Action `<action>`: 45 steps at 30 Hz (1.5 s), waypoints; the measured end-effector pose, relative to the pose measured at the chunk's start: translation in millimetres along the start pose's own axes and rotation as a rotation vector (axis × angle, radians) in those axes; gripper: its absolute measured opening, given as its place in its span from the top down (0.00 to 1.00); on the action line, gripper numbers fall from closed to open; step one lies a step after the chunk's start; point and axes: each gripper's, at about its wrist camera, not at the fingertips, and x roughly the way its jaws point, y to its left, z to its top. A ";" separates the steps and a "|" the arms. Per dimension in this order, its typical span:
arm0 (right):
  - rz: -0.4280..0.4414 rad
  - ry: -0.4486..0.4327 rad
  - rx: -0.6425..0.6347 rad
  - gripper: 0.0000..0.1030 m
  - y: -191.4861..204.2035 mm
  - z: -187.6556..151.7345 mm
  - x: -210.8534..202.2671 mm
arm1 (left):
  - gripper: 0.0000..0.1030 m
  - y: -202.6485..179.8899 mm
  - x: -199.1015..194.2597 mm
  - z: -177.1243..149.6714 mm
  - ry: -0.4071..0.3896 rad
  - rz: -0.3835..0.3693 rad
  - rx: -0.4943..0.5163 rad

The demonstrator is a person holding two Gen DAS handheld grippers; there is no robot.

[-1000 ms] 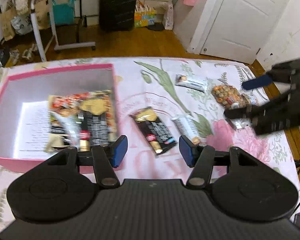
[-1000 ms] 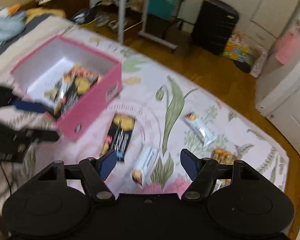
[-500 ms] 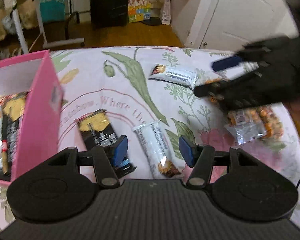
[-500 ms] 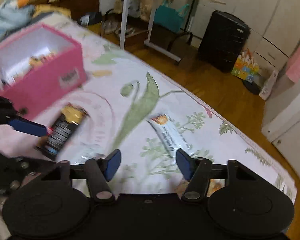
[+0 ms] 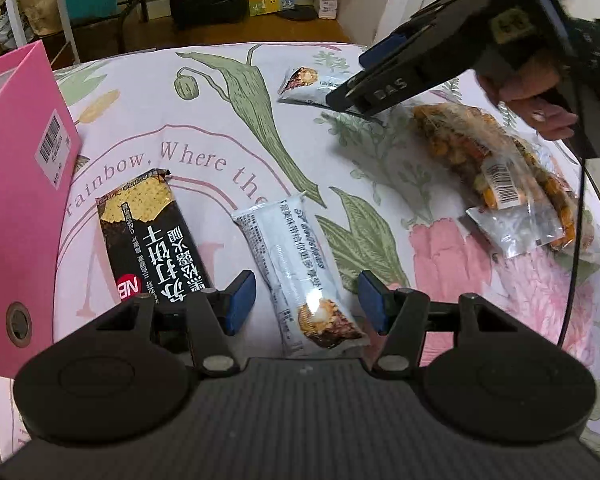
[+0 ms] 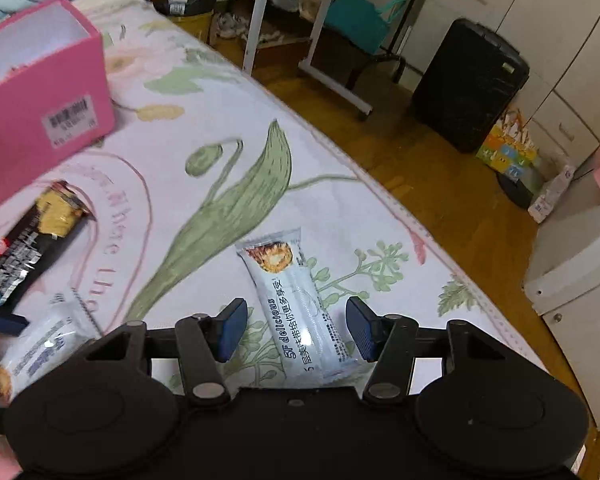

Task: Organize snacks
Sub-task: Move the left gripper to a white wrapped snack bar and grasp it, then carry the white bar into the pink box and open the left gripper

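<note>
My left gripper point(image 5: 307, 304) hangs low over the flowered cloth, open, with a white snack bar point(image 5: 292, 256) lying between its blue pads, which stand clear of it. A black cracker pack point(image 5: 152, 248) lies just left of it. My right gripper point(image 6: 296, 328) is also open and straddles a second white bar point(image 6: 296, 300) without touching it. In the left wrist view the right gripper point(image 5: 348, 80) reaches in from the upper right over that bar point(image 5: 300, 82). The pink box point(image 5: 16, 184) stands at the left.
A clear bag of mixed nuts point(image 5: 496, 164) lies at the right, under the hand that holds the right gripper. The cloth's far edge point(image 6: 400, 208) drops to a wooden floor with a black suitcase point(image 6: 472, 84) and a white stand point(image 6: 320, 60).
Both grippers have sunk toward the cloth and shifted away from the pink box, each coming down over a white bar. The right gripper's jaws have narrowed.
</note>
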 end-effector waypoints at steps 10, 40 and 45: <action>-0.036 0.078 0.184 0.69 3.2 -6.8 -6.9 | 0.71 14.5 -4.5 0.0 0.025 -0.065 -0.015; 0.143 0.052 0.732 0.69 102.0 -88.0 -120.1 | 0.72 37.7 -78.7 -34.0 0.115 -0.106 -0.053; 0.186 0.061 0.705 0.69 124.4 -74.2 -136.5 | 0.72 54.8 -110.4 -40.0 0.088 -0.092 -0.060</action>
